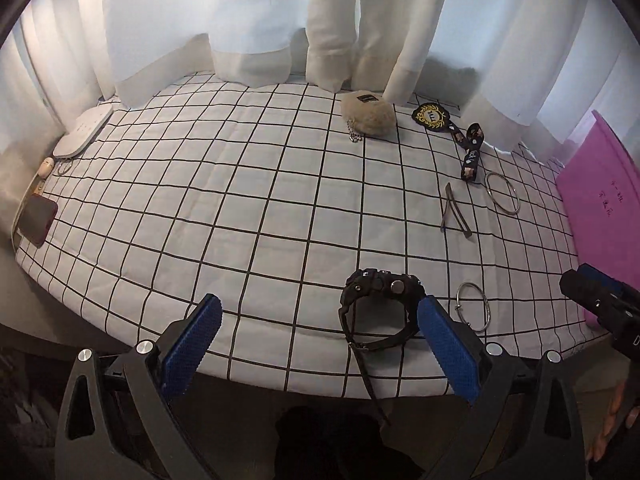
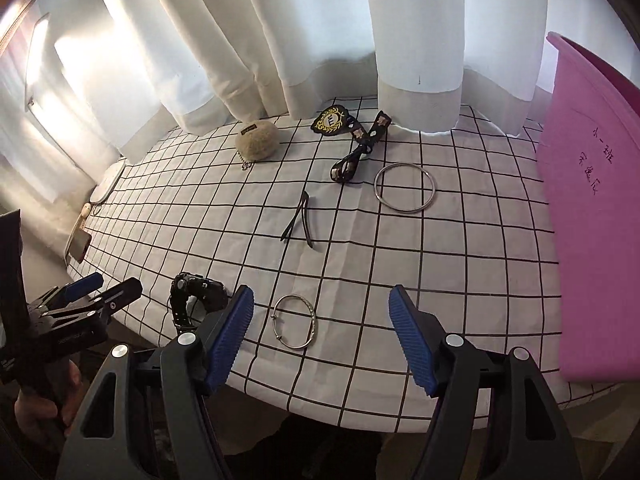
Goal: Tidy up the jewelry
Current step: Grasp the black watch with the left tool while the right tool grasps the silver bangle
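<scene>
1. Left wrist view: the left claw (image 1: pixel 318 334) stands wide open with nothing between its blue pads, above the near edge of the worktop (image 1: pixel 224 208), which wears a grid-checked cloth. The black watch (image 1: pixel 380 310) lies at that near edge, just beside the claw's right-hand pad, its strap trailing over the edge. A small silver bangle (image 1: pixel 474 306) sits near the watch, toward the right edge.

2. Same view, further back: a hair clip (image 1: pixel 454 212), a large silver bangle (image 1: pixel 503 193), a black printed strap (image 1: pixel 471 152), an embroidered badge (image 1: pixel 431 117) and a fluffy keychain (image 1: pixel 369 114) spread toward the far right corner. A pink board (image 1: pixel 600 200) lies along the right edge.

3. Right wrist view: the right claw (image 2: pixel 322 332) is open and empty, the small silver bangle (image 2: pixel 295 322) lying on the cloth between its pads but untouched.

4. Judgement: each claw seems lined up on its own piece. For the watch, shift the left claw rightward so the pads straddle the case, not the loose strap. For the bangle, lower until the pads bracket the ring across its width, then close gently, since thin metal may skid on cloth.
</scene>
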Demonstrator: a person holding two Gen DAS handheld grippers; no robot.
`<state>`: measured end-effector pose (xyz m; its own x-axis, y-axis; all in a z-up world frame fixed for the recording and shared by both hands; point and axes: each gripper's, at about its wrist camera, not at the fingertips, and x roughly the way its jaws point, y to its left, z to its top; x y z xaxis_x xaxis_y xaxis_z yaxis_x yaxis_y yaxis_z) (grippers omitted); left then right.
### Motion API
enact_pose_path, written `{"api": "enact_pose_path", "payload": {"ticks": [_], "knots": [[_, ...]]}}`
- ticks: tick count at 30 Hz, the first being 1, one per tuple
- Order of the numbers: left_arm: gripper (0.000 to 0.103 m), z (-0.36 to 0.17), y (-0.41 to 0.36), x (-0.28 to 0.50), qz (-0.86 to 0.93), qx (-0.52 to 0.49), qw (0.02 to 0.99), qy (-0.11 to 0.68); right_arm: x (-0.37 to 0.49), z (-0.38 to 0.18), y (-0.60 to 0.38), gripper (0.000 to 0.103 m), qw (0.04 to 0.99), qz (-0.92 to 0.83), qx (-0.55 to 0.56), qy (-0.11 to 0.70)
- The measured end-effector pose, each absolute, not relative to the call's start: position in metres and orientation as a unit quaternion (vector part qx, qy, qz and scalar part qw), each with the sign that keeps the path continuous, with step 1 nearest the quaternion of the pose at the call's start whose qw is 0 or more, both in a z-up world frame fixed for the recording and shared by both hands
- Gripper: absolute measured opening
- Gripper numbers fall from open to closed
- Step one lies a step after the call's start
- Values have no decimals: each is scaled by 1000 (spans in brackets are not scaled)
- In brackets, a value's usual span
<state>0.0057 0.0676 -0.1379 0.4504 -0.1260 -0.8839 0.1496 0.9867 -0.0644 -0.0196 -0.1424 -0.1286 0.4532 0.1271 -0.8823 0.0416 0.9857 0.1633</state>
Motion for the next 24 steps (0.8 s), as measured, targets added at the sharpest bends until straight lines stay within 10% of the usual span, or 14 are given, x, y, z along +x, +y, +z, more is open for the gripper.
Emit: {"api": "enact_pose_path", "payload": {"ticks": [24], "knots": [[96,-200,43,-1,-108,19,829,548,0,-205,-112,67,821,35,16,570]]}}
